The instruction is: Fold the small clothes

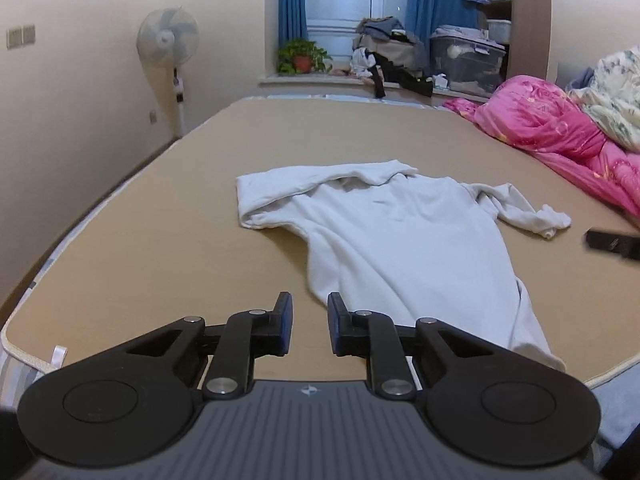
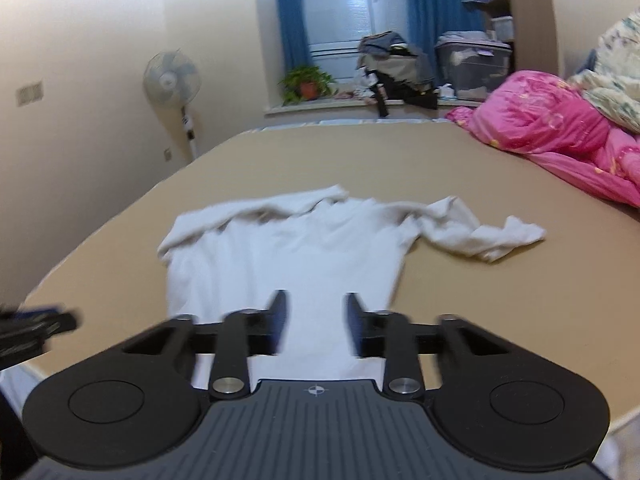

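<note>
A small white shirt [image 1: 400, 240] lies spread on the tan bed surface [image 1: 160, 240], hem toward me, its left sleeve folded over the top and its right sleeve crumpled out to the side. My left gripper [image 1: 310, 312] is open and empty, just left of the shirt's near hem. In the right wrist view the shirt [image 2: 288, 248] lies straight ahead, and my right gripper [image 2: 316, 312] is open and empty, hovering over its lower part. The right gripper's tip shows at the left wrist view's right edge [image 1: 612, 242]. The left gripper shows at the right wrist view's left edge [image 2: 36, 328].
A pink quilt [image 1: 560, 132] and a patterned blanket [image 1: 616, 96] are piled along the bed's right side. A standing fan [image 1: 168, 40] is by the left wall. The far window sill holds a plant [image 1: 302, 58], a clothes pile [image 1: 394, 56] and a storage bin [image 1: 466, 64].
</note>
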The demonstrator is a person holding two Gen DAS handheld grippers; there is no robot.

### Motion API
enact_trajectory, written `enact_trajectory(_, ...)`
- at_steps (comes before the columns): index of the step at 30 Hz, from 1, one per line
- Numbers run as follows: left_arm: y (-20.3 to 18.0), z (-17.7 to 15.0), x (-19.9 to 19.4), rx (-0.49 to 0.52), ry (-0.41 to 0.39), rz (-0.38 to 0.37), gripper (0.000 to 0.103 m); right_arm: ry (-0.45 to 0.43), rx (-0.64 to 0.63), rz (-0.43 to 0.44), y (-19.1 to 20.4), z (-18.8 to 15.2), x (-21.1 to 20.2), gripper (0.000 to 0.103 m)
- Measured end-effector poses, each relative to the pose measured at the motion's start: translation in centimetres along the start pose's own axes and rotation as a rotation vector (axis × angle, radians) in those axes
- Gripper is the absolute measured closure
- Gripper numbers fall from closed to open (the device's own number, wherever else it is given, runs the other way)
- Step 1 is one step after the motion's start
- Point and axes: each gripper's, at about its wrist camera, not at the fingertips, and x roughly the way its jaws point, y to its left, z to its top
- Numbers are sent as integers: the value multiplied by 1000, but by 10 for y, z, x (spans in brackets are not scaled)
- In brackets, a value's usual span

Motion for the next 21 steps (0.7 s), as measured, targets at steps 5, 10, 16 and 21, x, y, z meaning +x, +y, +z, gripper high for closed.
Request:
enact_trajectory(5, 31, 30, 32, 103, 14, -39, 82, 157, 28, -29, -57, 25, 46, 80)
enact_trajectory(10, 58, 40, 106, 15, 130, -144, 82, 436, 93, 4, -75, -12, 108, 79)
enact_trajectory(16, 64, 39, 193, -137, 298, -210, 61, 483, 141, 61, -68, -23, 129, 49)
enact_trajectory(21, 60, 37, 228, -148, 339, -257, 61, 532, 207, 101, -66, -27, 157, 43)
